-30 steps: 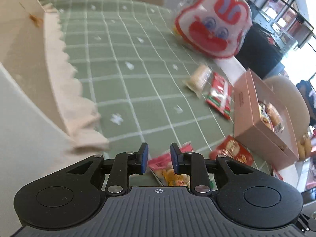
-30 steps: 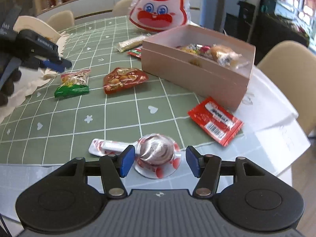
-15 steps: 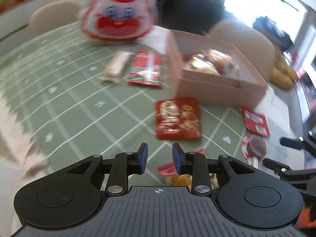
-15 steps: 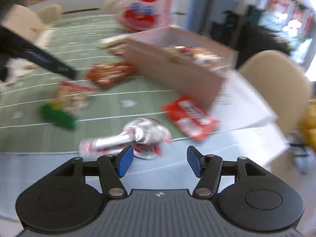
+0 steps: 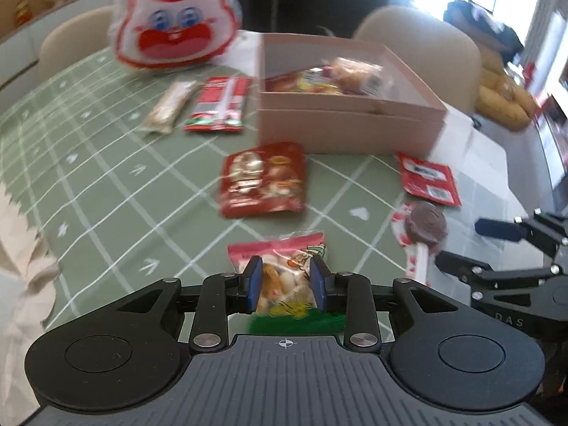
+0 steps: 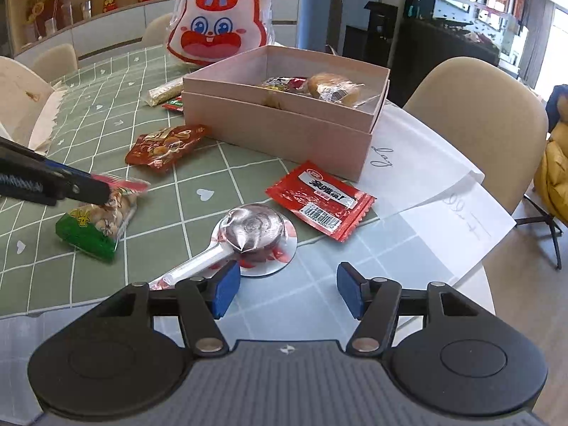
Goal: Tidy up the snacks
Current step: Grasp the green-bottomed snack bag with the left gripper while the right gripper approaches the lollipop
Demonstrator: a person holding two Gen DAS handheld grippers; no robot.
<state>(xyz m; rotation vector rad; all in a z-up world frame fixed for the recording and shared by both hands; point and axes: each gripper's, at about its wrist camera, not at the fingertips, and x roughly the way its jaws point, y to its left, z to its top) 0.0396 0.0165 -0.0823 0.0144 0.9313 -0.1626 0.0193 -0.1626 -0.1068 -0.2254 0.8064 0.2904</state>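
Note:
My left gripper [image 5: 285, 284] is open, its blue pads on either side of a green-bottomed snack bag [image 5: 284, 277] lying on the green checked cloth; the bag also shows in the right wrist view [image 6: 96, 220], under the left gripper's fingers [image 6: 81, 186]. My right gripper [image 6: 284, 289] is open and empty just short of a round wrapped lollipop [image 6: 254, 229], which also shows in the left wrist view [image 5: 424, 225]. A pink open box [image 6: 284, 127] holds several snacks. A red packet [image 6: 319, 200] lies by the box, a dark red pouch [image 6: 167, 145] further left.
A rabbit-face bag [image 6: 216, 32] stands behind the box. A beige bar [image 5: 170, 108] and a red-green packet [image 5: 220, 104] lie left of the box. White papers [image 6: 443, 191] lie at the table's right edge. Beige chairs [image 6: 475, 120] surround the table. Paper wrapping [image 6: 25, 106] sits far left.
My left gripper swung right from the paper wrapping to face the box and now straddles the green-bottomed bag, its jaws slightly wider. My right gripper shifted a little to the right of the lollipop.

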